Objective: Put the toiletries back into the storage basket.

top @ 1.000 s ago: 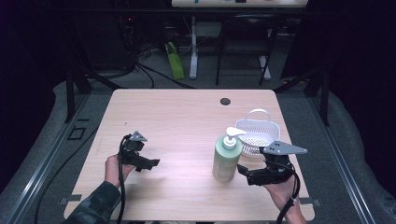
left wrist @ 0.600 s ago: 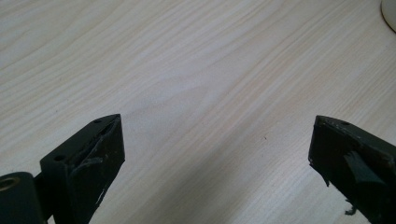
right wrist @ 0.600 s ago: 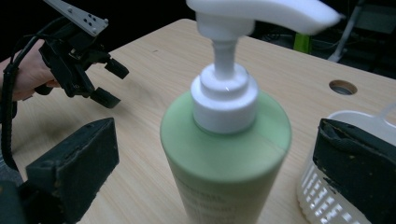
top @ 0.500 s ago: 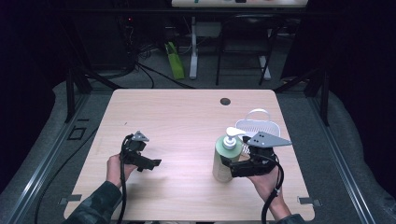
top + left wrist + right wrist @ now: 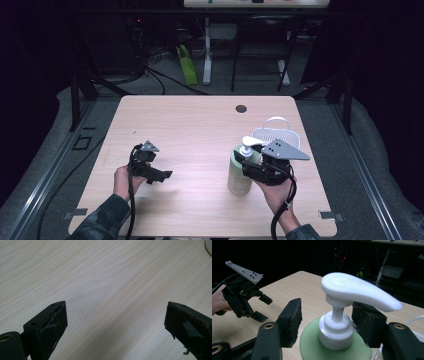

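Observation:
A pale green soap bottle with a white pump head stands upright on the right half of the wooden table. My right gripper is at its top, open. In the right gripper view the jaws flank the pump's white neck, with a gap on the left side and the green shoulder below. My left gripper is held low over bare wood at the left, open with nothing between its fingers. It also appears far off in the right gripper view.
A white slotted basket sits just behind the bottle near the table's right edge. A dark round grommet lies at the back. Black frame legs and cables stand on the floor beyond. Bare wood spreads between the two grippers.
My right gripper has come forward and left from the table's near right, and its jaws now sit either side of the pump neck. The left gripper has hardly moved.

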Demonstrator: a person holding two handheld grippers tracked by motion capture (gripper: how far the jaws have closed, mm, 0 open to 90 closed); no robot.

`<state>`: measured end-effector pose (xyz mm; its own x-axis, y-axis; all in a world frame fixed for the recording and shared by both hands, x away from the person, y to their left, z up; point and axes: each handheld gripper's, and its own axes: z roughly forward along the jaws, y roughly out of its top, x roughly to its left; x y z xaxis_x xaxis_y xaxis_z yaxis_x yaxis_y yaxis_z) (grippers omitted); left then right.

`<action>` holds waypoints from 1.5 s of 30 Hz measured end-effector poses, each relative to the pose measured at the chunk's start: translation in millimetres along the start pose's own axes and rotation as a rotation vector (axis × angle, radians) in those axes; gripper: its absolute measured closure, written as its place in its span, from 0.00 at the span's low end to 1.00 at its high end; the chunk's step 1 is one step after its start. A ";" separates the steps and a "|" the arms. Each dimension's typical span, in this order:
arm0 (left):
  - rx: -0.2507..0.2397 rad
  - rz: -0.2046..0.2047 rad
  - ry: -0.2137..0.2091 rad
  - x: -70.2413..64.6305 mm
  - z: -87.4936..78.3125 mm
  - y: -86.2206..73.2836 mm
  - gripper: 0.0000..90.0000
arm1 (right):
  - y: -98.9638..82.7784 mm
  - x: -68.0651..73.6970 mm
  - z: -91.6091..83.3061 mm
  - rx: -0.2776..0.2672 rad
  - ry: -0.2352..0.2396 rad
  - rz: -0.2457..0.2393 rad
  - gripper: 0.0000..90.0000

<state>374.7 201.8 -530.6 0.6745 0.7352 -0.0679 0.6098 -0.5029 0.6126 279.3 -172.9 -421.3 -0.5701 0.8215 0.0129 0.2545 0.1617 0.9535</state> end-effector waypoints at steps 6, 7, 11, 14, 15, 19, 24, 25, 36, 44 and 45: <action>0.001 0.001 0.004 -0.6 -1.1 -0.3 0.06 | 0.1 -0.7 0.4 -0.013 -0.015 0.005 0.61; 0.000 0.000 0.004 -0.6 -1.4 -0.4 0.06 | 0.2 -0.6 0.0 -0.016 -0.017 0.005 0.64; 0.002 -0.003 0.013 -0.2 -1.2 -0.9 0.06 | 1.0 -0.9 -2.1 -0.028 -0.031 0.008 0.74; 0.002 -0.014 0.012 1.5 -2.1 -1.9 0.06 | 1.1 -3.1 -2.4 -0.035 -0.025 0.017 0.75; 0.004 -0.015 0.012 2.6 -2.7 -2.3 0.06 | 1.1 -4.1 -2.0 -0.036 -0.026 0.022 0.76; 0.007 -0.022 0.015 4.7 -3.7 -2.8 0.06 | 1.1 -4.2 -2.6 -0.035 -0.025 0.013 0.76; 0.004 -0.008 0.017 1.2 -3.2 -1.7 0.06 | 1.0 -3.2 -3.7 -0.034 -0.023 0.006 0.76; 0.003 -0.008 0.018 1.2 -3.3 -1.7 0.06 | 1.1 -3.1 -3.7 -0.033 -0.024 0.004 0.76; 0.000 -0.017 0.021 3.2 -5.9 -3.5 0.07 | 0.5 -3.4 -3.3 -0.041 -0.030 -0.002 0.76; 0.006 -0.023 0.018 5.0 -7.2 -4.8 0.07 | 1.4 -2.5 -1.3 -0.044 -0.014 -0.008 0.76; 0.005 -0.023 0.016 4.8 -7.1 -4.8 0.07 | 1.4 -2.3 -1.3 -0.045 -0.011 -0.008 0.76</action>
<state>372.1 211.0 -528.3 0.6537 0.7535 -0.0694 0.6272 -0.4882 0.6068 280.0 -175.2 -419.6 -0.5631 0.8264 0.0018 0.2140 0.1437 0.9662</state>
